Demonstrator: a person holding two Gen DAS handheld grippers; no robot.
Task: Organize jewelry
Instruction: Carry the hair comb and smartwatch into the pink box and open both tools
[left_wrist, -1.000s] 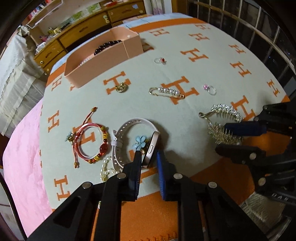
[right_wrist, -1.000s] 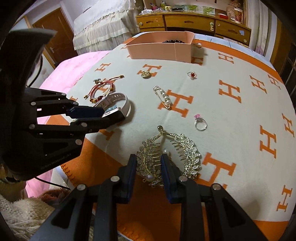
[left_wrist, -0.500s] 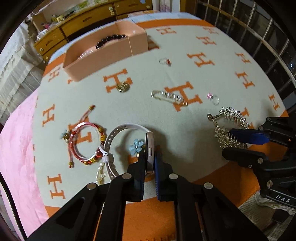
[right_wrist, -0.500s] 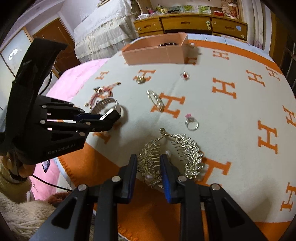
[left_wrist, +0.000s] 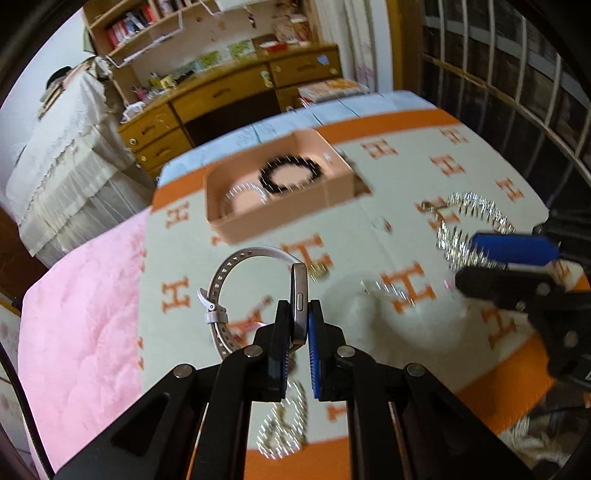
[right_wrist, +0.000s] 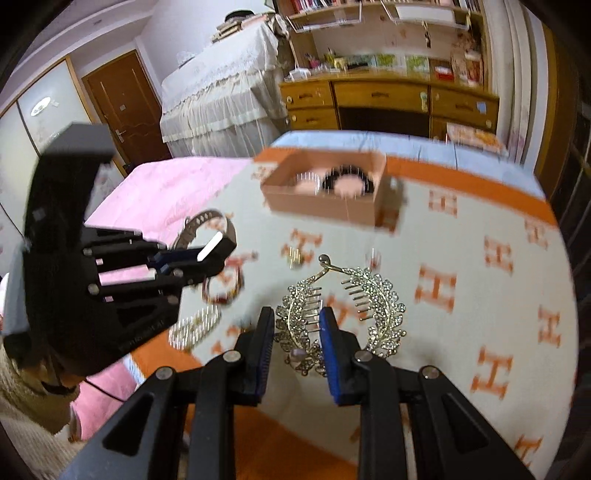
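- Our left gripper (left_wrist: 298, 314) is clamped on the case of the watch (left_wrist: 297, 295), held edge-on, the strap loop hanging out to the left. We judge the case was chosen as the only rigid part; the strap would flex.
- Our right gripper (right_wrist: 297, 325) pinches one leaf of the rhinestone hair comb (right_wrist: 343, 314); the other leaf and the teeth stick out to the right, clear of the pads.
- Both pieces appear lifted off the blanket (right_wrist: 480, 258) and pointed toward the pink box (right_wrist: 325, 195), which sits at the far side. Presumably that is where they go.
- The box already holds a dark bead bracelet (left_wrist: 290, 173) and a pale ring-shaped piece beside it.
- Loose on the blanket below: a red cord bracelet (right_wrist: 221, 288), a small gold item (right_wrist: 295, 254), and a pearly chain near the front edge (left_wrist: 286, 424).
- Hard to read: motion blur smears the blanket and everything on it in both views. The pale piece in the box cannot be identified. How deep the comb's base sits between the right pads is hidden by the pads themselves. Smaller rings are too blurred to locate.
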